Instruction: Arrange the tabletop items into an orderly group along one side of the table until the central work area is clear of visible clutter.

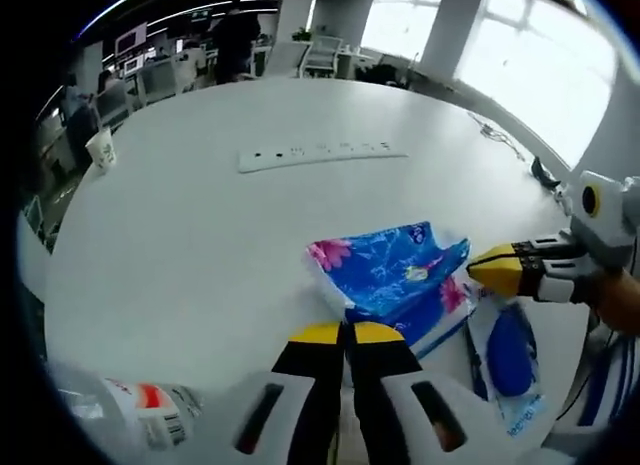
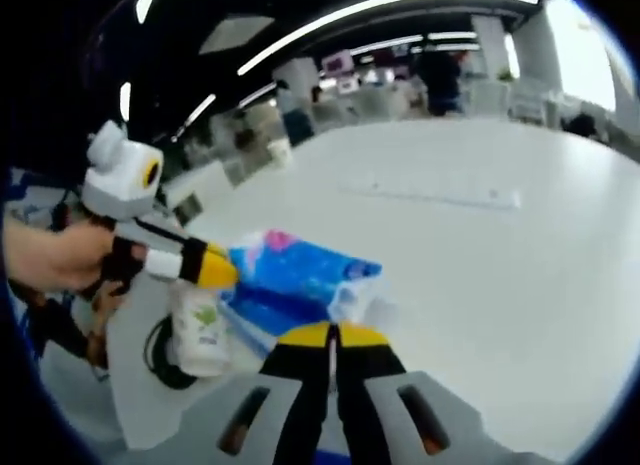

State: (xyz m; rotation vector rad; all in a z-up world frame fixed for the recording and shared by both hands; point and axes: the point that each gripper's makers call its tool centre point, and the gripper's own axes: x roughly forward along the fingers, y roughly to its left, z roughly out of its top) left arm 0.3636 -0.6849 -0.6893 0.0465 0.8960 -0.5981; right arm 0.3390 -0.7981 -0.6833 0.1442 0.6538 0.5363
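A blue floral tissue pack [image 1: 390, 275] [image 2: 300, 270] lies near the table's edge, partly on a flat blue-and-white packet [image 1: 512, 360]. My left gripper [image 1: 345, 332] is shut, its yellow tips right at the pack's near white end. In the right gripper view it comes in from the left [image 2: 215, 271], held by a hand, touching the pack's left end. My right gripper [image 2: 333, 334] is shut too, just below the pack's crinkled end. It shows from the right in the left gripper view [image 1: 497, 269], at the pack's corner. Whether either pinches the wrapper is unclear.
The white round table [image 1: 200, 245] carries a white power strip [image 1: 320, 155] [image 2: 430, 195] in the middle and a paper cup [image 1: 101, 150] at its far left edge. A labelled bottle [image 1: 150, 410] lies near the front edge. A white bottle [image 2: 200, 330] lies beside the pack.
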